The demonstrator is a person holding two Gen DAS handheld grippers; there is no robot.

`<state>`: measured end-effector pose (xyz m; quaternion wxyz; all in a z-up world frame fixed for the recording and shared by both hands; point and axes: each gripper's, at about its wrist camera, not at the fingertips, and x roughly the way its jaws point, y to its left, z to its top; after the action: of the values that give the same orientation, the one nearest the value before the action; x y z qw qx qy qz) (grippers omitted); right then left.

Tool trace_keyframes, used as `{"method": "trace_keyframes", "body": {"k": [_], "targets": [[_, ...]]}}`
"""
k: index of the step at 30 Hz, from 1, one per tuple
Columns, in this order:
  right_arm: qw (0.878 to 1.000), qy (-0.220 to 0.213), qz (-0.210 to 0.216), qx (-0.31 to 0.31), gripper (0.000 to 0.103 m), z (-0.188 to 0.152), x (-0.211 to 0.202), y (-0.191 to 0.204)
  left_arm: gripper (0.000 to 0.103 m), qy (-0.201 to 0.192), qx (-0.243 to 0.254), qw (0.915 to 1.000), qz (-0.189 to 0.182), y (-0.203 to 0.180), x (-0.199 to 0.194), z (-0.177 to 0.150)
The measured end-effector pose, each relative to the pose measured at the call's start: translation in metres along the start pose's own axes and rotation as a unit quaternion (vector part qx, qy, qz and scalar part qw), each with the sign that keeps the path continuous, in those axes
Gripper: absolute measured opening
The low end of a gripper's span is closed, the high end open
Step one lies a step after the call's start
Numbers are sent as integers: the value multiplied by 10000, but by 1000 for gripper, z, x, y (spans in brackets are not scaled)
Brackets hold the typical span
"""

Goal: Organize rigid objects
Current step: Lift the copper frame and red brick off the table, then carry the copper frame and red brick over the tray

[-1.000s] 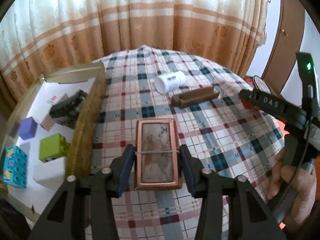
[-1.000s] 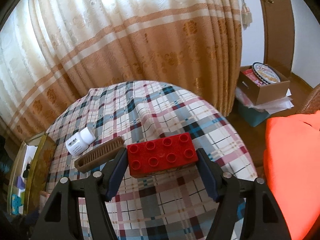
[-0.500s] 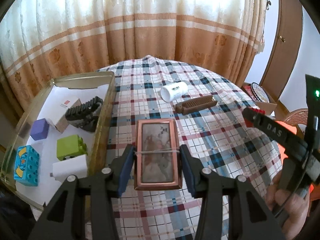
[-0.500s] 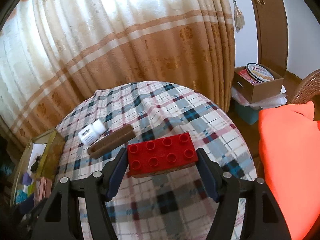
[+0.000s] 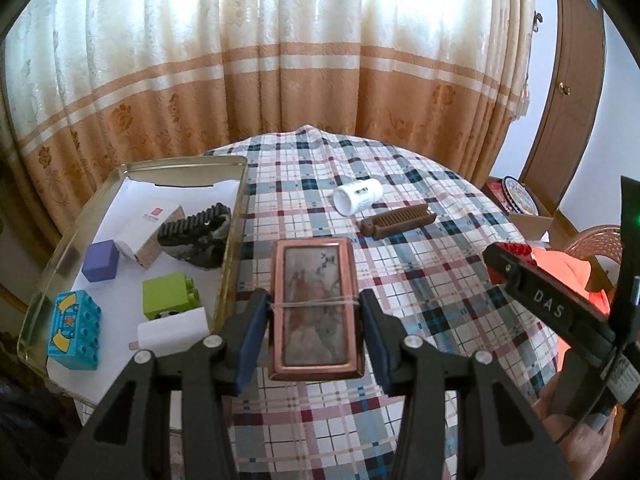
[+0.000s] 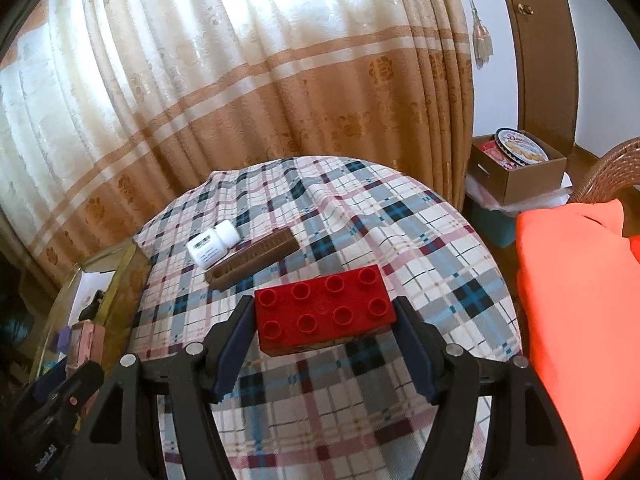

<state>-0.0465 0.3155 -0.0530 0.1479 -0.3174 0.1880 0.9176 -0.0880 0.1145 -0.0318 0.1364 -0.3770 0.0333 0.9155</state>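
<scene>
Left wrist view, copper-framed box point(image 5: 314, 308) clamped by the left tool point(image 5: 314, 322) above the worktop point(image 5: 440, 280), right of the tray point(image 5: 230, 240), red brick point(image 6: 325, 312) gripped by the right tool point(image 6: 326, 334), bottle point(image 5: 357, 195) and comb point(image 5: 398, 221) lying far.

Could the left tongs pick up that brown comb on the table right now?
Probably not yet. The left tongs are shut on the copper-framed box, so there is no free grip. The brown comb itself lies in the open beside the white bottle.
</scene>
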Motion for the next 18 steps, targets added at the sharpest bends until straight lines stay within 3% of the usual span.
{"method": "trace_keyframes", "body": {"k": [18], "targets": [[9939,-320,98,-1049,70,0,-40,85,46,-248,-293,9992,106,37,-23,4]]}}
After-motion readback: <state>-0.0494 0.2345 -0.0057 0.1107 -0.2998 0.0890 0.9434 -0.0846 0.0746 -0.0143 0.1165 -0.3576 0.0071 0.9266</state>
